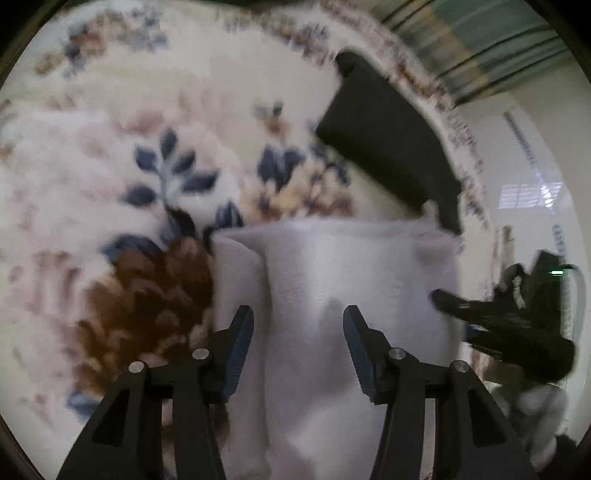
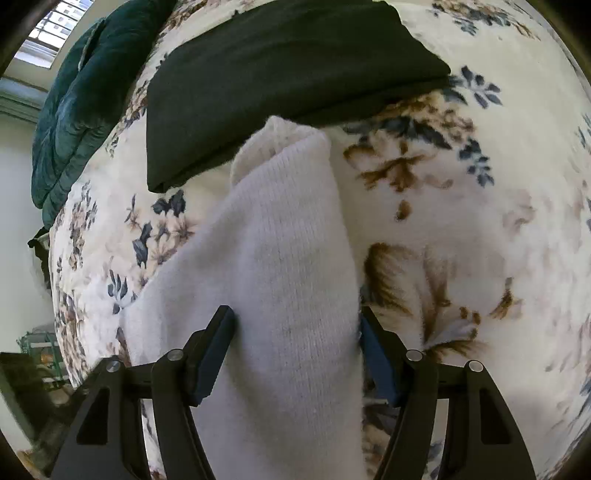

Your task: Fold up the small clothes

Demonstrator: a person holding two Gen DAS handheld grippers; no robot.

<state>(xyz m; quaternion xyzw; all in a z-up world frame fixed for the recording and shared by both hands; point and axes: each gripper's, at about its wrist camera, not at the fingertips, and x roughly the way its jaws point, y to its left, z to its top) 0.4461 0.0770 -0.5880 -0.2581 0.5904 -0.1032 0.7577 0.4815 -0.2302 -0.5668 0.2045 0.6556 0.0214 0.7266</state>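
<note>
Floral blanket (image 2: pixel 461 229) underneath, teal quilt (image 2: pixel 74 110) bunched at its far left edge, window (image 2: pixel 55 22) w/ bars behind.

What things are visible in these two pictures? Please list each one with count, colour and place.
white knitted garment: one, white, on the blanket, between the jaws of both grippers
dark folded cloth: one, black, on the blanket beyond the white garment
floral blanket: one, cream with blue and brown flowers, under everything
quilt: one, dark teal, at the blanket's far left edge
left gripper: one, black, blue pads, jaws apart over the garment
right gripper: one, black, blue pads, jaws astride the garment
</note>
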